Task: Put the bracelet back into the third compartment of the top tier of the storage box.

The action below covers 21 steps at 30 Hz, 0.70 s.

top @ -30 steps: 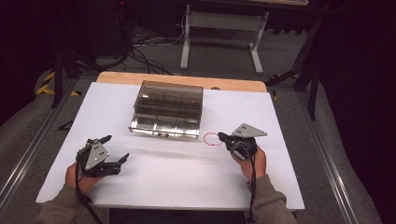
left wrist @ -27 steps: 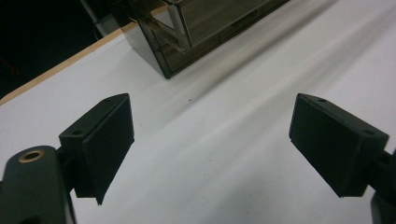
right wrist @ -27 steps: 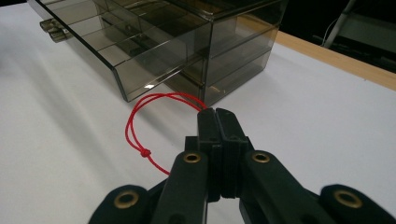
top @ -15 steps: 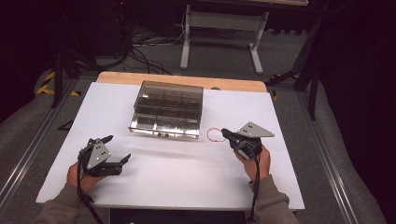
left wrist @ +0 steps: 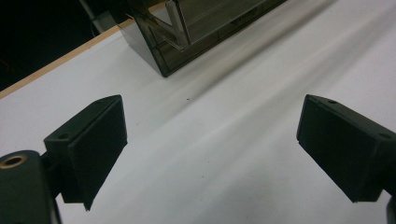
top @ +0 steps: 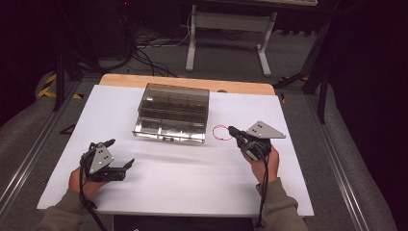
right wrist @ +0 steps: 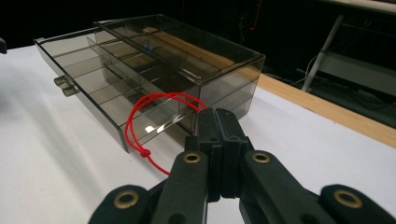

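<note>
Room: dark floor with cables and a metal stand beyond the far edge of the white-covered bench.
Red loop: a knotted ring of red string, held in the air just beside the right end of the drawer box and toward the bench's right edge; in the high view it shows as a small red ring.
Right gripper: the right gripper has its fingers pressed together, pinching the string at the loop's near side; the rest of the loop hangs free toward the box.
Drawer box: a smoky clear plastic box at the middle of the bench, toward the far edge, with its lower drawer pulled out toward the near edge; the drawer is split into compartments that look empty, though a small blue speck sits deeper inside.
Step in hand: seemingly carrying the loop to the open drawer.
Next move: probably a short travel over the drawer's wall, a lowering into one compartment, then opening the fingers; the limp loop could catch on the rim or a divider.
Left gripper: the left gripper rests near the bench's near left corner, fingers spread wide with nothing between them.
Open room: bare bench all along the near edge and between the two hands; the box is well apart from the left gripper.
</note>
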### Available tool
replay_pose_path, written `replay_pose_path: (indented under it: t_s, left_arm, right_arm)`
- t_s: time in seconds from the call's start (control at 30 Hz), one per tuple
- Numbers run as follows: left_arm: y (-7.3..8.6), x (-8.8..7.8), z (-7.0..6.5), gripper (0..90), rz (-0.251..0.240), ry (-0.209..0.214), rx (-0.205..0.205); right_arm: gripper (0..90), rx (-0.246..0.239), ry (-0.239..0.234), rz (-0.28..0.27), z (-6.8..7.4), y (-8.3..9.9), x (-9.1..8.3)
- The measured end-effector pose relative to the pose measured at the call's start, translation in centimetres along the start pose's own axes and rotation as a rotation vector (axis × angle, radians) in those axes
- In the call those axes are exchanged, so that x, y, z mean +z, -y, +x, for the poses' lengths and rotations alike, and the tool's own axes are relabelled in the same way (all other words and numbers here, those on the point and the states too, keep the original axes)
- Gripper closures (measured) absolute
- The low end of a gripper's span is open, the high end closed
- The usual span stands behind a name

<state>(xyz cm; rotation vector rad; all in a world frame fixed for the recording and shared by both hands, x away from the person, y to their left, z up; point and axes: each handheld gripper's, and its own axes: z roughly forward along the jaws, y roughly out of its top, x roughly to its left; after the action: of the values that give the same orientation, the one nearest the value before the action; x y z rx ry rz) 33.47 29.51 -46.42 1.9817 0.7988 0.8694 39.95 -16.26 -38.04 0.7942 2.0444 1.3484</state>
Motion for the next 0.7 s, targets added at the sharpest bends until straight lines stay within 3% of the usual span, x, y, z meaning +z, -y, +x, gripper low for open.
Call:
replay_pose_path:
  t_s: [0.37,0.7]
  left_arm:
    - [-0.1,0.2,-0.2,9.0,-0.004,0.017,0.005]
    - [0.0,0.3,-0.2,8.8,0.007,0.019,0.012]
  right_arm:
    - [90.0,0.008,0.028,-0.050,-0.2,-0.5,0.1]
    - [90.0,-0.023,0.003,-0.087,1.7,-2.0,1.8]
